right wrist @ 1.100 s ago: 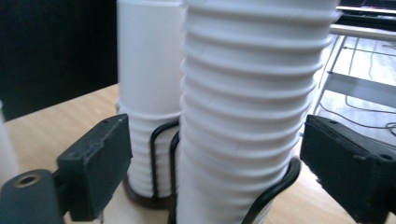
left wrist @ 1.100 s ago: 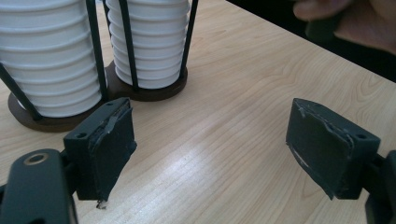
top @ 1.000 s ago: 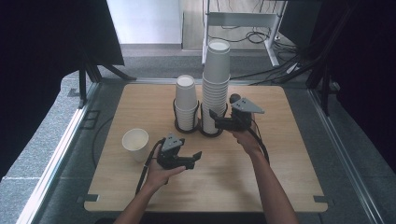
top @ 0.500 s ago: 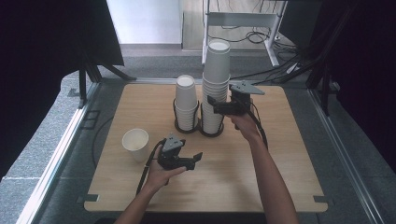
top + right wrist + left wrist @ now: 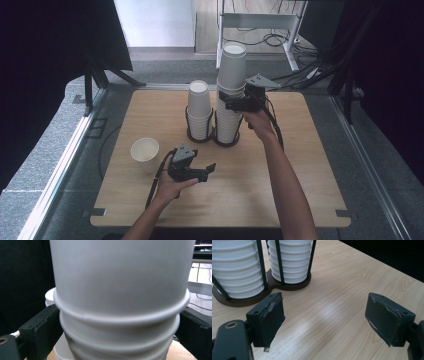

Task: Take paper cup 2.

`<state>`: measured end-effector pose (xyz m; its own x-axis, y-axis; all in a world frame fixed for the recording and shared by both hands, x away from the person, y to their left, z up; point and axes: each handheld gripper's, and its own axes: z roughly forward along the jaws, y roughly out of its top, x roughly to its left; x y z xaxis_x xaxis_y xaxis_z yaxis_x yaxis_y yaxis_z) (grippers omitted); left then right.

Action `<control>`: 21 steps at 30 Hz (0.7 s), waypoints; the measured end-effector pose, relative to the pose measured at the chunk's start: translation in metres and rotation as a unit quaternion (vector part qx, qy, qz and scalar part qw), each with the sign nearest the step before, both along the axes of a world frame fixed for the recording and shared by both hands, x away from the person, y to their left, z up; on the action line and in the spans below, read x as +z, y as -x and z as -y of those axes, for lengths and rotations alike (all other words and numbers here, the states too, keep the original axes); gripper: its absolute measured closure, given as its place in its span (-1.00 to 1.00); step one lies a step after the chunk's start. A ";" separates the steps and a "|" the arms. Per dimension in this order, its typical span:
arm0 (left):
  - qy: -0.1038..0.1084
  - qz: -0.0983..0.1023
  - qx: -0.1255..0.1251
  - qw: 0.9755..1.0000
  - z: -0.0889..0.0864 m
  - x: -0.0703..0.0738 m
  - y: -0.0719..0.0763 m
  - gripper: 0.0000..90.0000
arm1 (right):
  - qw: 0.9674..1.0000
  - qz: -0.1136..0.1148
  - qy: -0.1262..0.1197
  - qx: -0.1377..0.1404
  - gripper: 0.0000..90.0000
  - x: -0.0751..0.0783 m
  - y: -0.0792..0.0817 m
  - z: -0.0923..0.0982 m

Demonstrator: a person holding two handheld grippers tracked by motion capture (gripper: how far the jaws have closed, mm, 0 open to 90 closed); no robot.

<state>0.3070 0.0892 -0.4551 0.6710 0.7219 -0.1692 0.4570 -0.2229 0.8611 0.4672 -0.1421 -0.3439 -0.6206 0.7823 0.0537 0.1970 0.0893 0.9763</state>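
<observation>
Right gripper [image 5: 231, 103] straddles tall cup stack [image 5: 231, 95] (contact unclear); left gripper [image 5: 206, 171] open, empty.

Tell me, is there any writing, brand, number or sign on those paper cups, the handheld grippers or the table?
None can be read.
Tall stack of white paper cups: plain, no print.
Shorter stack and single cup: plain.
Left gripper and right gripper: bare black jaws, no label showing.
Wooden table: only wood grain.
</observation>
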 end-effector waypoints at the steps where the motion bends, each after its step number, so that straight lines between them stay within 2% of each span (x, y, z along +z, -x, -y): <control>1: 0.000 0.000 0.000 1.000 0.000 0.000 0.000 -0.65 | 1.000 -0.001 -0.002 0.000 -0.95 0.001 0.000 0.000; 6: -0.003 0.001 0.001 1.000 -0.001 0.002 0.000 -0.65 | 1.000 -0.008 -0.009 0.007 -0.94 0.000 -0.003 0.001; 12: 0.006 0.011 0.004 1.000 -0.008 0.010 -0.003 -0.65 | 1.000 -0.006 -0.004 0.006 -0.93 0.000 -0.001 0.000; 18: 0.028 0.016 -0.004 0.999 -0.010 0.026 -0.008 -0.65 | 1.000 -0.006 0.003 0.008 -0.93 0.001 0.001 -0.001; 21: 0.024 0.030 -0.002 0.999 -0.007 0.038 -0.009 -0.63 | 1.000 -0.005 0.004 0.009 -0.93 0.001 0.001 -0.001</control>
